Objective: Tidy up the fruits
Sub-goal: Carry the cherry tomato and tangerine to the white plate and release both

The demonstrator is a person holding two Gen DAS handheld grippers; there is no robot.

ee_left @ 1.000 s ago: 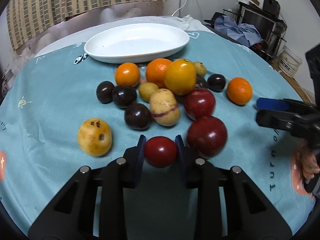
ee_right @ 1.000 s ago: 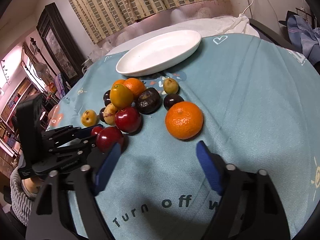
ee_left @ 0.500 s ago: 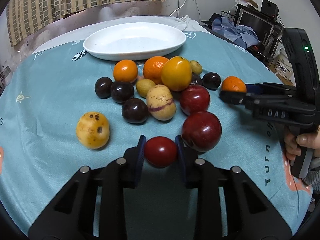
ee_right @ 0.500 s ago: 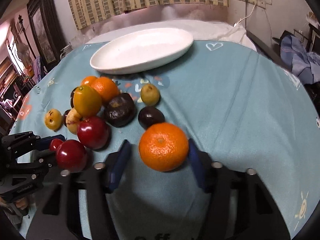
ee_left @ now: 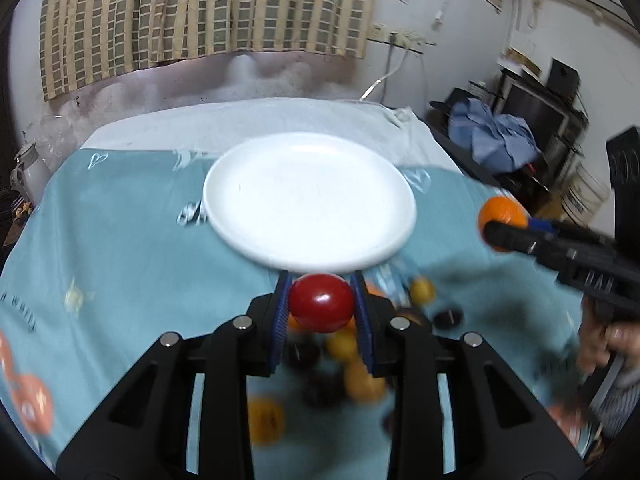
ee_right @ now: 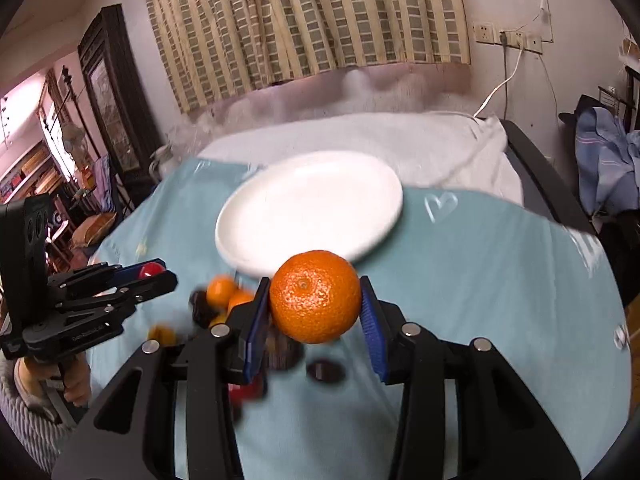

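Where each claw clamps: left claw (ee_left: 322, 307) glossy red fruit (ee_left: 321, 307), right claw (ee_right: 316, 307) (blue-padded) dimpled orange (ee_right: 315, 296).

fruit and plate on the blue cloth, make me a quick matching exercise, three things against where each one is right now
Things:
1. red fruit
2. orange
3. white plate

Places:
A. resting on the blue tablecloth, nothing on it
B. held between the fingers of the left gripper
C. held between the fingers of the right gripper

Pairs: 1-B, 2-C, 3-A
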